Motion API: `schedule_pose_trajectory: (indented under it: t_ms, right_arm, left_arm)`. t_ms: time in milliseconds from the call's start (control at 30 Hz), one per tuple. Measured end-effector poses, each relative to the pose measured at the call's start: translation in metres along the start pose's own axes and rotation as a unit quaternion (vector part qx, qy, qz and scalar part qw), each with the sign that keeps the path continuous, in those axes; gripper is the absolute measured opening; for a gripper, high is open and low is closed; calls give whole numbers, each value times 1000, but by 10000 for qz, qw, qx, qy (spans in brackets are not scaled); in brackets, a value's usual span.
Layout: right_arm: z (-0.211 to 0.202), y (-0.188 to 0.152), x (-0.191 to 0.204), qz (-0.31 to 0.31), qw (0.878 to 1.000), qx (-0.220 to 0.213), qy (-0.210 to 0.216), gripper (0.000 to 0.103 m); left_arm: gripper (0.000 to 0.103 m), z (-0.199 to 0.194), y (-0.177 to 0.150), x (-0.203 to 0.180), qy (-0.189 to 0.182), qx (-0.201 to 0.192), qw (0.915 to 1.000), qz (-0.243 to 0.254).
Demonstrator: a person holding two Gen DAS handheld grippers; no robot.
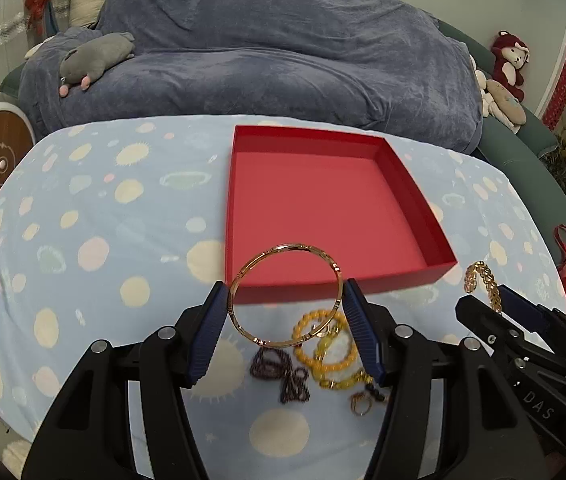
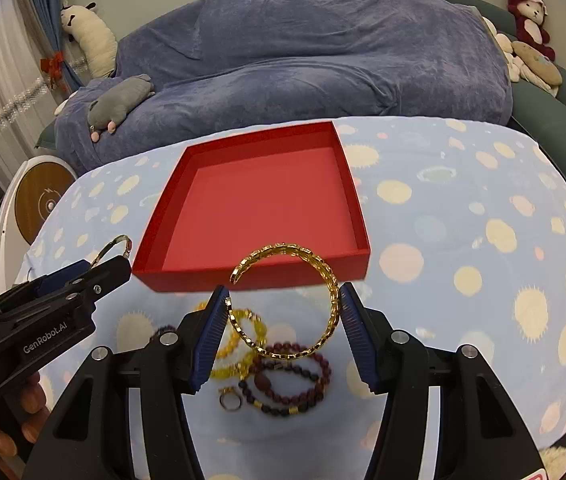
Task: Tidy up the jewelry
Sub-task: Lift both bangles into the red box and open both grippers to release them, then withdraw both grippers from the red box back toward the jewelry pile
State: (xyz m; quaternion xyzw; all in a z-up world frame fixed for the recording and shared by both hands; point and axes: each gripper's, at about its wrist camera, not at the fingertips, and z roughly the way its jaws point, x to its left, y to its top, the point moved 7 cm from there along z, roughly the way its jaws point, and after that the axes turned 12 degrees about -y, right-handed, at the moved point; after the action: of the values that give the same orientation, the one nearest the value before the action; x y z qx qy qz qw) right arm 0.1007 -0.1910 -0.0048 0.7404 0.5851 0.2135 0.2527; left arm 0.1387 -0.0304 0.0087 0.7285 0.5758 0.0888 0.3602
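We hold one bracelet in each gripper, just before the red box.

The left gripper clamps a thin gold bangle, the right gripper a gold chain cuff, both raised for dropping into the red box. The beads below the cuff are partly hidden.

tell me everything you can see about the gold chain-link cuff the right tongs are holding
The gold chain-link cuff is an open C-shaped bangle of shiny, woven-looking metal links, with a gap at its upper left. It is held across its width by the right tongs, its sides against the blue ribbed pads. It hangs clear of the spotted cloth, in front of the red tray's near wall, above the beaded bracelets. Nothing else touches it.
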Motion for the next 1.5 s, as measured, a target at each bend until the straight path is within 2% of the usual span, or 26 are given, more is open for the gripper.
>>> schedule_pose_trajectory:
  t_ms: [167, 367, 567, 767, 900, 967, 1067, 1333, 1400, 1500]
  right_arm:
    - [42, 59, 9, 2, 9996, 151, 231, 54]
    - [107, 116, 27, -336, 9991, 241, 134, 55]
    - [168, 133, 30, -352, 9966, 717, 210, 55]
    - [199, 136, 33, -461, 9949, 880, 169, 55]
    - [210, 138, 34, -445, 9951, 870, 128, 55]
    - [212, 138, 35, -371, 9955, 860, 143, 56]
    - [213, 139, 36, -327, 9960, 816, 170, 56]
    - [211, 138, 37, -207, 9970, 732, 154, 58]
    - [204, 139, 36, -232, 9975, 654, 101, 58]
    - [179, 142, 32, -235, 9986, 457, 120, 58]
  left_arm:
    - [56, 36, 58, 4, -199, -51, 9998, -8]
    - [56, 97, 110, 18, -41, 33, 9997, 226]
    - [56, 152, 130, 35, -49, 354, 9992, 191]
    - [56, 187, 130, 43, 58, 612, 9973, 402]
    - [57, 197, 129, 50, 316, 588, 9953, 700]
    - [65, 201, 129, 54, 522, 543, 9932, 884]
    - [71, 204, 132, 57, 517, 458, 9934, 915]
    - [73, 207, 143, 58, 535, 374, 9924, 1039]
    - [73, 198, 142, 57, 543, 304, 9930, 1000]
    - [79, 173, 141, 55, 511, 86, 9954, 809]
